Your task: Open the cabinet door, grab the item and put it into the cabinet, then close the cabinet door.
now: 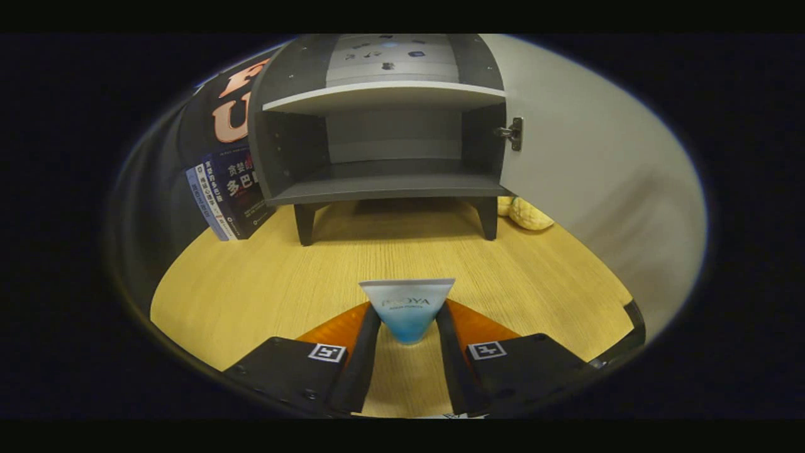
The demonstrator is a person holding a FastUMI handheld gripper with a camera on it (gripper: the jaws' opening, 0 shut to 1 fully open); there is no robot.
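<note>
Gripper view: tube held before the open cabinet

Gripper view puts the gripper (407, 327) lowest and nearest, its two fingers (368, 352) closed against the sides of a blue-and-white tube (407, 311). The tube stands between the fingertips with its wide flat end up and its narrow end down, clasped on both sides and held over the wooden table (251, 283).

Beyond the tube lies a bare stretch of table, and then the cabinet (383, 126) — dark grey, standing on short legs. Its door (591, 157) is swung open to the cabinet's right, pale on the inner face, with a metal hinge (512, 133) where door meets cabinet wall. Inside the cabinet a light-edged shelf (383, 94) divides an upper compartment from a lower one; the lower compartment holds nothing that can be made out. Small dark shapes show at the back of the upper compartment, too small to identify.

Left of the cabinet, touching or just beside its wall, a few books (226, 195) stand upright. Right of the cabinet, behind its right leg and under the open door, a yellow lumpy object (528, 215) rests on the table — what it is I cannot tell.
</note>
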